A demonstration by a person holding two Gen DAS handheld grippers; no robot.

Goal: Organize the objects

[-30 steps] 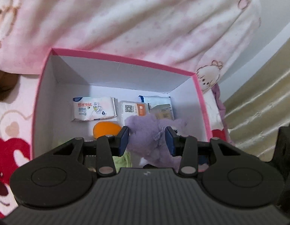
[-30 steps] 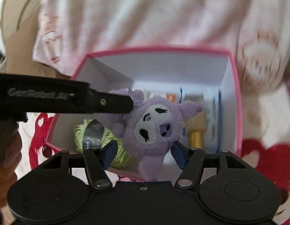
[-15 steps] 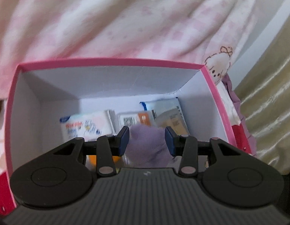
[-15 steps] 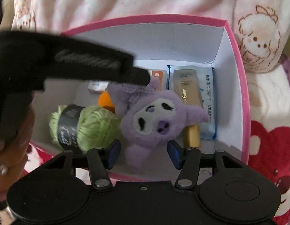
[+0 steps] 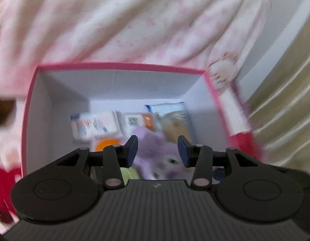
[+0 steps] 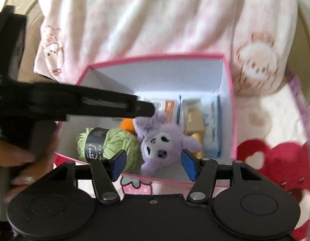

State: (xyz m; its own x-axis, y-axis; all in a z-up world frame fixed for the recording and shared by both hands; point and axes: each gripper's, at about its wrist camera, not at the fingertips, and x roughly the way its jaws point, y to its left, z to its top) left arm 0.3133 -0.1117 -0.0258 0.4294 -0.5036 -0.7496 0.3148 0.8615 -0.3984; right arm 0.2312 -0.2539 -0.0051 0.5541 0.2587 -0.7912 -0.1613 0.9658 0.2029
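Observation:
A purple plush toy [image 6: 163, 144] lies face up in the pink box [image 6: 155, 57], beside a green yarn ball [image 6: 112, 142]. My left gripper [image 5: 158, 150] hovers over the plush [image 5: 155, 146]; its jaws are opening, and the toy shows in the gap with the pads clear of it. In the right wrist view the left gripper [image 6: 148, 110] reaches in from the left, its tip just above the toy's ear. My right gripper [image 6: 153, 164] sits at the box's near wall. Its jaws are opening too, with nothing pressed between them.
The box also holds tissue packets [image 6: 213, 124], a gold tube [image 6: 195, 120], an orange-and-white packet [image 6: 167, 106] and an orange object [image 6: 126, 125]. A pink blanket [image 6: 155, 20] lies behind the box, and a red-heart sheet [image 6: 275, 150] spreads to its right. A hand [image 6: 24, 156] grips the left tool.
The plush went from hanging in the left gripper to lying on the box floor. Both pairs of jaws stand wider. The right gripper has pulled back from the box.

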